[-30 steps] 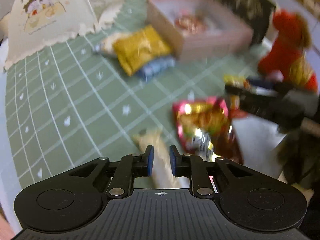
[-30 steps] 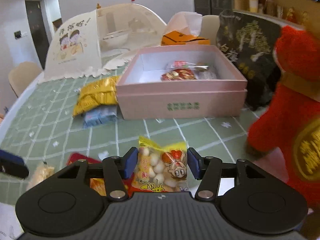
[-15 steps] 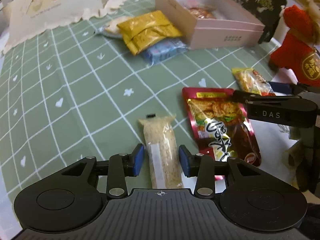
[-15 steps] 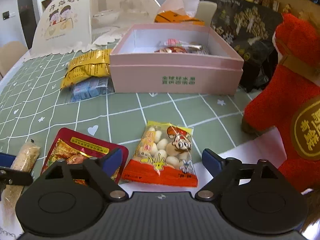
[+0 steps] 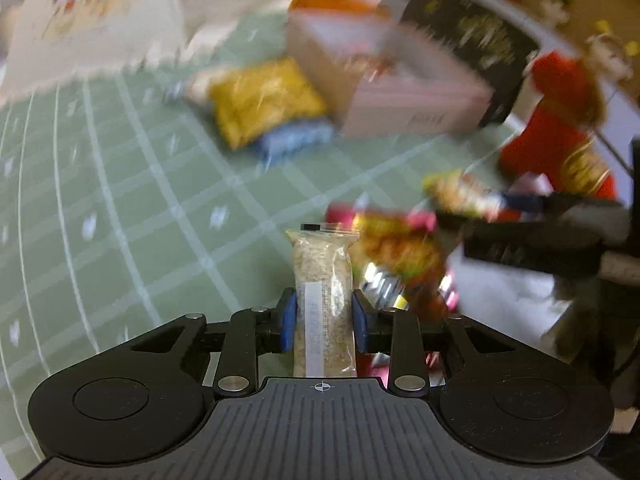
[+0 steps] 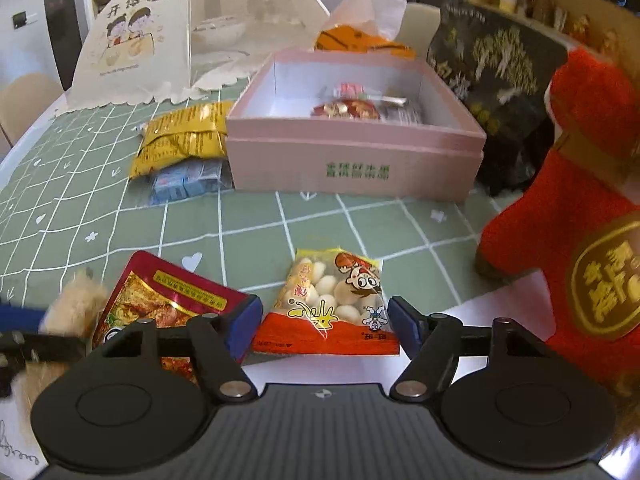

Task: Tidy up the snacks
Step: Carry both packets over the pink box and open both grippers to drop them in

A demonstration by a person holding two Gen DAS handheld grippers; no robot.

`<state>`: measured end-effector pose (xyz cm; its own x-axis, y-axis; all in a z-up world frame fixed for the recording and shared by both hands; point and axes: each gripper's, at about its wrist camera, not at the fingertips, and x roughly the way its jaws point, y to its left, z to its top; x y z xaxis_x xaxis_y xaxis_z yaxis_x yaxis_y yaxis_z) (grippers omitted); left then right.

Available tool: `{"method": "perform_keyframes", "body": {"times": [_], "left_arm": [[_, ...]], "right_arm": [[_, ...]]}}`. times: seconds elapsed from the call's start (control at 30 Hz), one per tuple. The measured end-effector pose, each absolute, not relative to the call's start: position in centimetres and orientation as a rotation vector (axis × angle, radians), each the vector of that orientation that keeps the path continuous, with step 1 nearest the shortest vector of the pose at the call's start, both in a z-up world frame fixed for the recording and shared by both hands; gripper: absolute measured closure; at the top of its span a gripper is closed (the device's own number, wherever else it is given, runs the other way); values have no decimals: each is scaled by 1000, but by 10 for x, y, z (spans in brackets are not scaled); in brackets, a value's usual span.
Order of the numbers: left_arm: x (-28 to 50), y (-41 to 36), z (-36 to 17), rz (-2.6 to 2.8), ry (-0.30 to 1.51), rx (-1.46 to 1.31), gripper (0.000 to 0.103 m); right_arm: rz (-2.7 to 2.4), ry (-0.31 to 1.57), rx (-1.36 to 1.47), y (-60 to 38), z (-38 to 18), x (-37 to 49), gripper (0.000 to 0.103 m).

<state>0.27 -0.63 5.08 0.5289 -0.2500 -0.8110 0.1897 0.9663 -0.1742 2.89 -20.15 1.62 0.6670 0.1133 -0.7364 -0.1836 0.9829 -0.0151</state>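
My left gripper is shut on a beige snack stick in clear wrap and holds it above the green grid tablecloth; the view is blurred. My right gripper is open, with its fingers on either side of a yellow and red bag of white puffs that lies on the cloth. A red foil pouch lies to its left. A pink box with a few snacks inside stands beyond, also in the left wrist view.
A yellow bag on top of a blue pack lies left of the box. A red plush toy stands at the right. A white mesh food cover and a dark bag stand behind.
My left gripper closed on the beige snack stick and lifted it off the cloth. My right gripper narrowed a little around the puff bag and moved closer to it.
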Motion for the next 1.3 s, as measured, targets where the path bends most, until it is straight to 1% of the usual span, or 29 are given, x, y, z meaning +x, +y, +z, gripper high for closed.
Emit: {"method": "perform_keyframes", "body": {"times": [0.1,0.23,0.3,0.33,0.43,0.53,0.63,0.73,0.77,0.8,0.83,0.93,0.97,1.0,1.03,1.1,1.17,1.2,1.3], "left_arm": [[29,-10,86,-364,899,-186,70],[80,-25,142,-394,719,-205,70],[111,-29,160,-392,639,-251,70],[130,-30,164,-400,631,-290,69],[165,-32,167,-405,601,-315,69],[161,-24,164,-359,587,-281,69],[148,-9,148,-345,668,-301,69],[134,10,117,-338,794,-335,69],[128,16,106,-320,841,-345,69],[121,20,95,-303,878,-355,69],[113,24,85,-294,908,-363,69],[97,30,65,-280,959,-400,69],[93,32,62,-274,973,-412,69],[91,33,60,-269,982,-417,69],[87,34,60,-262,988,-415,69],[76,35,60,-245,988,-388,69],[68,33,61,-228,994,-353,69],[65,30,60,-227,1002,-338,69],[55,20,58,-236,1028,-303,69]], "right_arm": [[166,798,-66,-209,31,24,33],[145,760,-80,-217,50,19,33],[134,753,-82,-219,55,18,33],[126,751,-84,-219,56,17,33],[110,731,-86,-220,63,11,33],[99,717,-69,-226,69,8,33],[100,726,-37,-233,74,14,33],[137,707,6,-238,91,26,33],[153,699,16,-239,99,33,55],[182,709,23,-240,110,46,83],[195,711,30,-241,121,60,85],[207,654,41,-244,159,107,85],[211,655,33,-244,167,119,83],[215,672,33,-243,172,131,74],[217,687,40,-243,174,137,69],[241,705,45,-238,168,134,46],[277,740,35,-230,148,124,32],[287,777,33,-225,132,117,30],[229,933,62,-212,80,107,30]]}}
